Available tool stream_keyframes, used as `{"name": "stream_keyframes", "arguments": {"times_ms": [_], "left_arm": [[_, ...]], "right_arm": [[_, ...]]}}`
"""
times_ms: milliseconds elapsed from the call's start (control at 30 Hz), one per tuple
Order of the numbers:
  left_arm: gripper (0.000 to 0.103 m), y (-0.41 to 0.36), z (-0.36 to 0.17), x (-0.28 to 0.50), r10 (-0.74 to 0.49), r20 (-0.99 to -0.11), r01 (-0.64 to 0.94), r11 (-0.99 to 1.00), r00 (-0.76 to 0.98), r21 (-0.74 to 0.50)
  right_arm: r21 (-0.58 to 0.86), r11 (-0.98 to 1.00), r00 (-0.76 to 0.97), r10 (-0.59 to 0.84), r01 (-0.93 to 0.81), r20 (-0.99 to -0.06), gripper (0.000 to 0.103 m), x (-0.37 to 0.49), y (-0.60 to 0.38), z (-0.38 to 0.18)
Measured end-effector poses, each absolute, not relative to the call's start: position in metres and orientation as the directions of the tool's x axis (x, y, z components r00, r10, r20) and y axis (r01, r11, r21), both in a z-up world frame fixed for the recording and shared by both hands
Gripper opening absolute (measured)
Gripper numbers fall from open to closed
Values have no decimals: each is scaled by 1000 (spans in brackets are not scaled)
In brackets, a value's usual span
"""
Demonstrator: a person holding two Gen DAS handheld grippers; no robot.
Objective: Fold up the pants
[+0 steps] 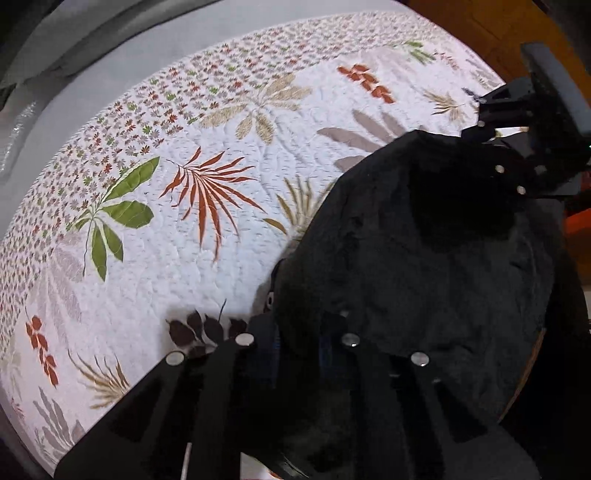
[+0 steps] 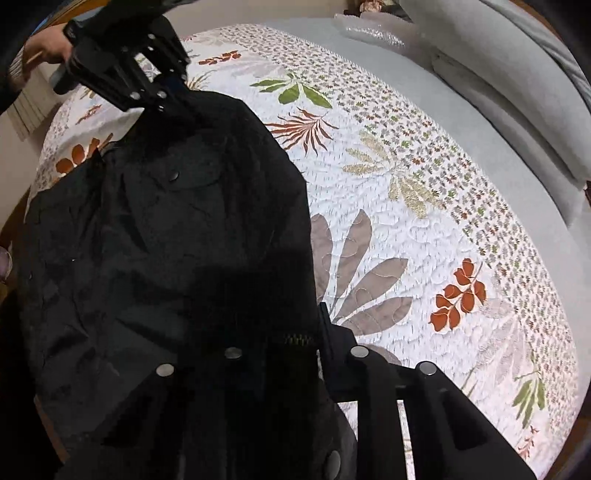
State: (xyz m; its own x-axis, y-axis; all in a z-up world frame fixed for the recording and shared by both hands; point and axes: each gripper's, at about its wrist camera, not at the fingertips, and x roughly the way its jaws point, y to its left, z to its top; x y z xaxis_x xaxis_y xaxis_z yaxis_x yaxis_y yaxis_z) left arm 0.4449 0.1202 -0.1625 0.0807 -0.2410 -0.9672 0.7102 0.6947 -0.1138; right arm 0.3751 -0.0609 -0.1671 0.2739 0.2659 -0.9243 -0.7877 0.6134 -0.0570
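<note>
Black pants hang stretched between my two grippers above the bed's leaf-print quilt. In the left wrist view my left gripper is shut on one top corner of the pants, near a zipper; my right gripper pinches the other corner at upper right. In the right wrist view the pants show a buttoned back pocket; my right gripper is shut on the cloth by the zipper, and my left gripper grips the far corner at upper left.
The quilt covers most of the bed. Grey bedding and pillows lie along the far side. A wooden floor and the bed's edge show beyond the quilt.
</note>
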Motion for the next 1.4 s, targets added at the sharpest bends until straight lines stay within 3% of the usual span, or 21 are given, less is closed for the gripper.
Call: {"name": "stream_keyframes", "arguments": {"times_ms": [300,600,1067,1400], "left_arm": [[12,141,-125,372,-292,-946,707,698,142,-110],[14,159,-104,255,-322,-927,695,712,193,-103],[17,183,-144,154,-348,-912,584,795,215,-166],[20,186,-128,125,-442,-857,552,798,266,-241]], "right_arm": [[-14,595,289,370,-804,-883,16,313,-75,-121],[17,494,248,465,-869,-850,16,184,-74,-95],[122,460,114,454,-879,-884,16,92,-47,-174],[153,504,116,462,-850,-880,18,88,-46,-202]]}}
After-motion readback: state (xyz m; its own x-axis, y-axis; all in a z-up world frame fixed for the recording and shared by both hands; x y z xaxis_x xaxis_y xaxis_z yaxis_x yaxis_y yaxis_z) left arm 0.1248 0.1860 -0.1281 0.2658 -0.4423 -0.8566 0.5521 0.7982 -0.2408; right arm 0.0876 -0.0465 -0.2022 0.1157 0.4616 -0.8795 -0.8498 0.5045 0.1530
